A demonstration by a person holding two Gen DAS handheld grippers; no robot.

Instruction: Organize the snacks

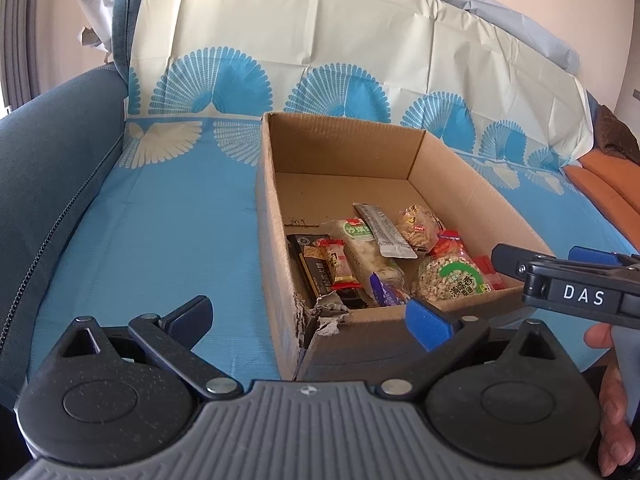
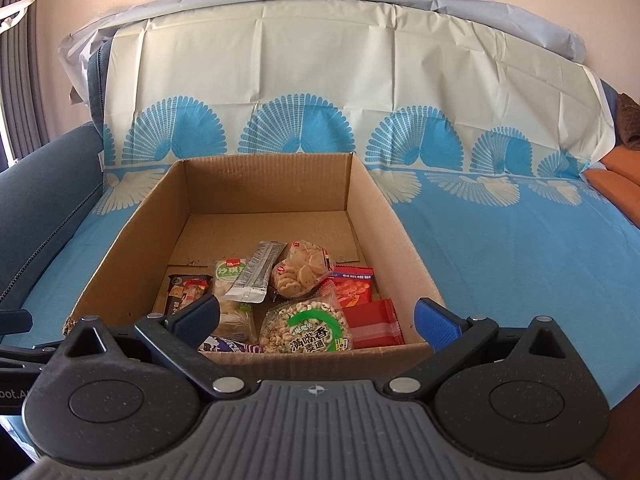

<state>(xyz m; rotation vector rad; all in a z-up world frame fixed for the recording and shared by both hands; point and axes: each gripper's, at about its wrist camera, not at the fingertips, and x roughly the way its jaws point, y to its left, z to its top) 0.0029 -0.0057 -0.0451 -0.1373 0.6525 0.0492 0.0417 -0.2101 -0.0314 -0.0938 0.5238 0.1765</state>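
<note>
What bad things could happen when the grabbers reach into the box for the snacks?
The brown cardboard box is torn at its near corner, so bumping it may rip it more. The grey foil stick packet lies across other packets and could slide off if something under it is pulled. The open left gripper and open right gripper sit close together and might knock each other.

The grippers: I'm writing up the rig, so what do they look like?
Both are black plastic with grey ribbed bodies, round speckled pivot discs and silver pins. Left gripper and right gripper carry blue textured pads on slim black fingers. The right one's side reads "DAS" in white. A bare hand shows; no cables visible.
</note>
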